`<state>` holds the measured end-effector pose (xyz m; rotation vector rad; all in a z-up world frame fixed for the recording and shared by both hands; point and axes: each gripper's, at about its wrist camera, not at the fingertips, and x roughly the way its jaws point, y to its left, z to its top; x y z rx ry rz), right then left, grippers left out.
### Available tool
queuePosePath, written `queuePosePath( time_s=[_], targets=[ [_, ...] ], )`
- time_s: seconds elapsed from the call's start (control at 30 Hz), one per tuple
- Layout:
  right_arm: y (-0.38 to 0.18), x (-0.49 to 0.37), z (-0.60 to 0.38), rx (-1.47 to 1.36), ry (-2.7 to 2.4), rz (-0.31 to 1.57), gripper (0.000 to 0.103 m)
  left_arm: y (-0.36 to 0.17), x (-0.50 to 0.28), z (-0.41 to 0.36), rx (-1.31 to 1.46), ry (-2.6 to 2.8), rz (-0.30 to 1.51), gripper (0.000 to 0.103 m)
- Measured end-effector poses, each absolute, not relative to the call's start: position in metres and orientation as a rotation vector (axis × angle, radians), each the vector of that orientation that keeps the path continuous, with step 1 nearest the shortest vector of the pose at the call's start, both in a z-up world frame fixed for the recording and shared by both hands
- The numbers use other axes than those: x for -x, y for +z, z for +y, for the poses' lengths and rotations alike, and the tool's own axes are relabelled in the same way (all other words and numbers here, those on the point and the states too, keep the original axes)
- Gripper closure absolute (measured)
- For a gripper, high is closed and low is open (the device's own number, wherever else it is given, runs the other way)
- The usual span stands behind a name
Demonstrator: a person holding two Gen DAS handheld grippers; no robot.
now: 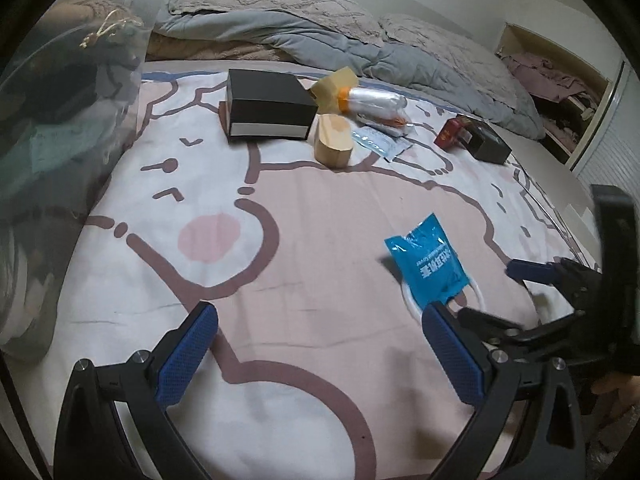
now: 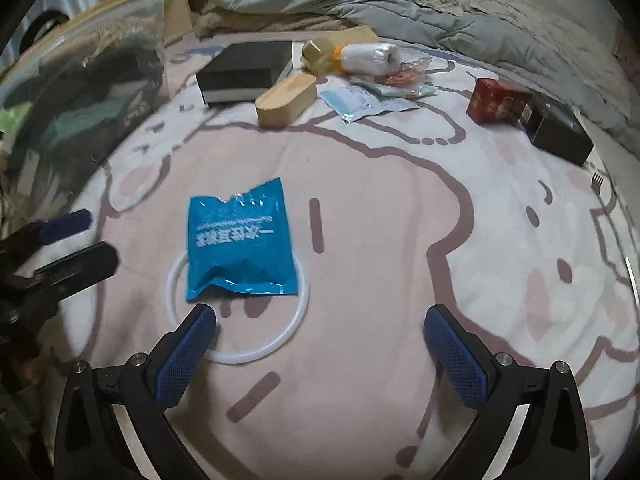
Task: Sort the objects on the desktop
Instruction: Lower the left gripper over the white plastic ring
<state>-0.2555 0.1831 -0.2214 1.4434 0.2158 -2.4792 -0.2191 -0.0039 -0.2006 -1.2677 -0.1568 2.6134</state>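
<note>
A blue foil packet (image 2: 240,240) lies on the cartoon-print bed sheet (image 2: 380,220), partly over a white ring (image 2: 236,357). My right gripper (image 2: 320,356) is open just in front of them, and its left fingertip (image 2: 200,320) overlaps the ring's near edge. The left wrist view shows the packet (image 1: 428,264) and ring (image 1: 412,300) at the right. There my left gripper (image 1: 320,356) stands open over bare sheet, with nothing between its fingers. The right gripper (image 1: 508,296) is visible beside the packet.
At the back lie a black box (image 2: 244,68), a wooden block (image 2: 284,98), a roll of clear bags (image 2: 368,56), flat mask packets (image 2: 356,100), a red box (image 2: 498,100) and a dark box (image 2: 560,136). A clear storage bin (image 2: 80,80) stands at the left. A grey duvet (image 2: 440,4) is behind.
</note>
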Motion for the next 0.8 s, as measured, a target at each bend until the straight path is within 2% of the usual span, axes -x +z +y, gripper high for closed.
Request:
queuePosePath(
  time_s=[0.2,0.4,0.57,0.8],
  targets=[
    [-0.225,0.263,0.182,-1.435,-2.505,0.219,0.0,-0.203,0.223,0.004,1.254,2.592,-0.122,0.0],
    [-0.222,0.276,0.197,-1.416,-2.555,0.075,0.0,-0.212,0.228,0.001,1.302,2.555,-0.153,0.0],
    [-0.216,0.285,0.209,-1.383,-2.589,-0.073,0.0,-0.217,0.229,0.011,1.311,2.54,-0.108,0.0],
    [-0.217,0.302,0.237,-1.426,-2.792,-0.134,0.0,-0.216,0.235,0.023,1.289,2.525,-0.089,0.0]
  ],
)
